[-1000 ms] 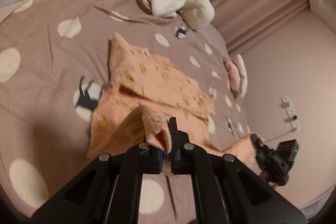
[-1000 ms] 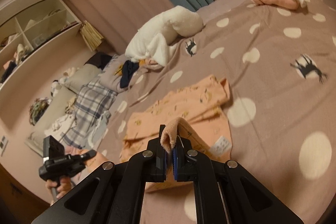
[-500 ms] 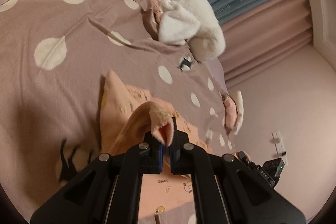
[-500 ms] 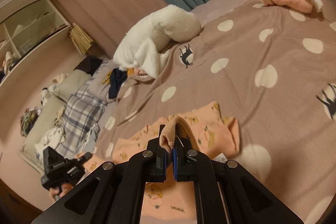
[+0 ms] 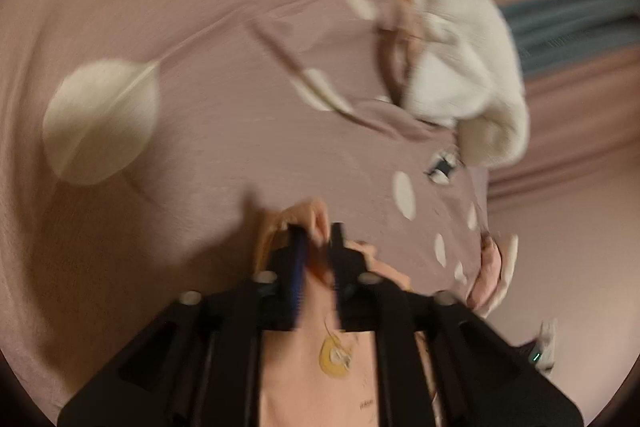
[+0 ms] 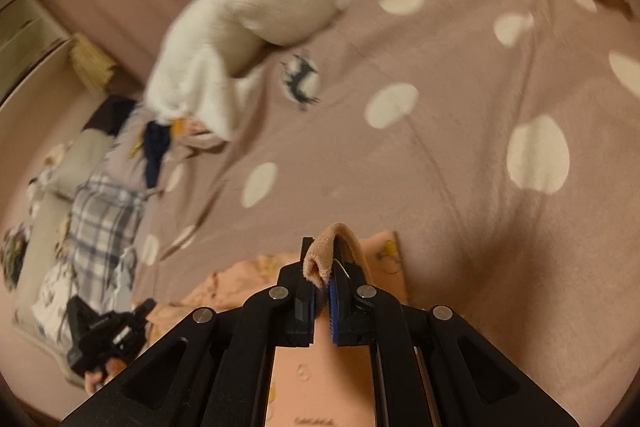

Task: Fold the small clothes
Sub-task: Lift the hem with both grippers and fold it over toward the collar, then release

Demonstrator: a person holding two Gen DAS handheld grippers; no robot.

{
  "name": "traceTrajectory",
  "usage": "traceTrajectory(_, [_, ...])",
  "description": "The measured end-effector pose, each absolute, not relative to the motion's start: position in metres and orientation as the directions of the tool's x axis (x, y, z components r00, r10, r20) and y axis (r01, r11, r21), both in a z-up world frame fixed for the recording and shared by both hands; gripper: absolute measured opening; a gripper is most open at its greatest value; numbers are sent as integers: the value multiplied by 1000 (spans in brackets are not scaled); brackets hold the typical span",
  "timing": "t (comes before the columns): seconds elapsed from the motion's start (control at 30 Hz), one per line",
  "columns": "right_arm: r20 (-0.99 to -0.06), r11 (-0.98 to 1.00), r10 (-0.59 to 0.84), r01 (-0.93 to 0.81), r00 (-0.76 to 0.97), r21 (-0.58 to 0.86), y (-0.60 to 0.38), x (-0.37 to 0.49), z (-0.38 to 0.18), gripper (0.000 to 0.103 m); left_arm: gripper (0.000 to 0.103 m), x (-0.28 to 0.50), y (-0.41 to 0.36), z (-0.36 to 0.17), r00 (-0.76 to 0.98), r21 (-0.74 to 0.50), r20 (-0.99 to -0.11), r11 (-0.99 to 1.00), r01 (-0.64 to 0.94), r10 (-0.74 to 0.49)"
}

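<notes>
Peach garment (image 6: 320, 367), soft knit with small yellow prints, lies on bed's dotted mauve cover (image 6: 460, 131). Right tongs (image 6: 320, 267) angled downward, clamped on rolled hem. Left tongs (image 5: 318, 239) also tilted down, jaws opening, cloth edge still between them. Fluffy white blanket (image 5: 460, 47) bunched beyond.

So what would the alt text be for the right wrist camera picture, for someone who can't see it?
A black two-finger right gripper pinches a folded edge of a peach garment, lifting it over a mauve bedspread with cream dots. Beyond lie a white fluffy blanket, plaid clothes and, lower left, the left gripper.
</notes>
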State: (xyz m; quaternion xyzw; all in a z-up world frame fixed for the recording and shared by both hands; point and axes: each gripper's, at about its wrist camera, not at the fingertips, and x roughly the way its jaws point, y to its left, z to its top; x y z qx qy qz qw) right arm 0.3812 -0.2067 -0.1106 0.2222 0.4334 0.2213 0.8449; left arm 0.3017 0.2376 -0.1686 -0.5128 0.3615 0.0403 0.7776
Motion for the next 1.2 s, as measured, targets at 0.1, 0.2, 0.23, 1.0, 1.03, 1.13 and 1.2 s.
traceTrajectory(0.1, [-657,805,557,-134,508,579,-211,388,-124,7,46,294,247,-169,727,-719,-645,510,-471,-237])
traceTrajectory(0.2, [-679,831,525,-136,513,540,-211,384,-124,13,77,280,261,-161,738,-683,-662,510,-523,-132])
traceTrajectory(0.23, [-687,844,506,-133,522,520,-212,382,-122,17,79,274,266,-158,761,-706,-636,493,-508,-127])
traceTrajectory(1.0, [-673,839,534,-223,512,496,-187,325,-83,87,103,233,208,-125,709,-667,-620,702,-251,-336])
traceTrajectory(1.03, [-664,833,543,-229,514,503,-190,317,-81,91,103,227,206,-122,706,-667,-621,702,-249,-340])
traceTrajectory(1.13, [-639,808,580,-253,506,532,-194,296,-78,102,103,205,194,-114,700,-663,-619,715,-222,-356])
traceTrajectory(1.2, [-625,794,600,-269,499,546,-194,283,-78,102,103,187,182,-113,681,-669,-613,721,-178,-400])
